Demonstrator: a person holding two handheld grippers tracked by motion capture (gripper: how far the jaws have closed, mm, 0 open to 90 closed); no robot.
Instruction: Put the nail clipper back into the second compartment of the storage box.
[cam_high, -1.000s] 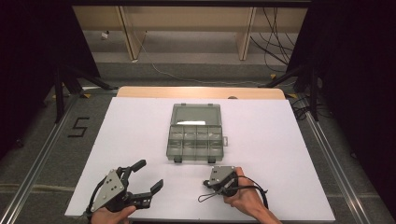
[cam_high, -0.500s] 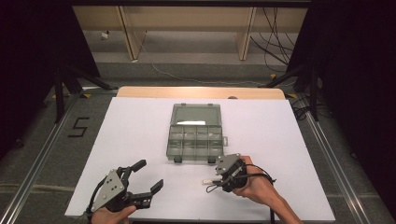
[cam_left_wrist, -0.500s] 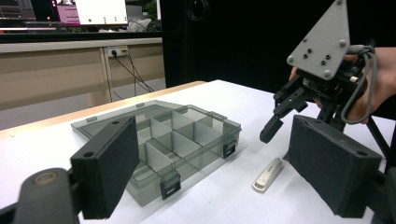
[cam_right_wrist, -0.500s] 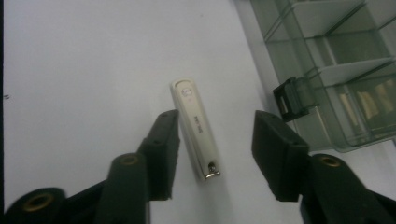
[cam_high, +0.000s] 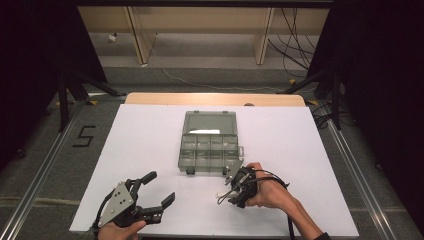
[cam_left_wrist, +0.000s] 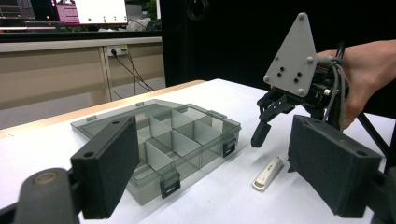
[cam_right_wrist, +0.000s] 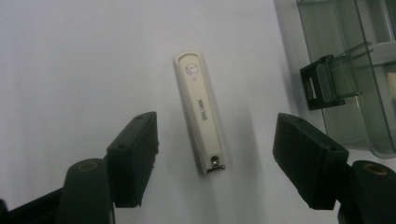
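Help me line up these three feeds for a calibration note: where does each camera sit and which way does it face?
High view: fixed above the person's side, looking forward and down on the white table; both hands and forearms enter from below, left tongs, right tongs.
Left gripper view: rides the left tongs, facing level across the table at the open grey organizer box; its two black jaws rise below.
Right gripper view: rides the right tongs, facing down at the cream nail clipper between open jaws.
Shared: all three show clipper and box.
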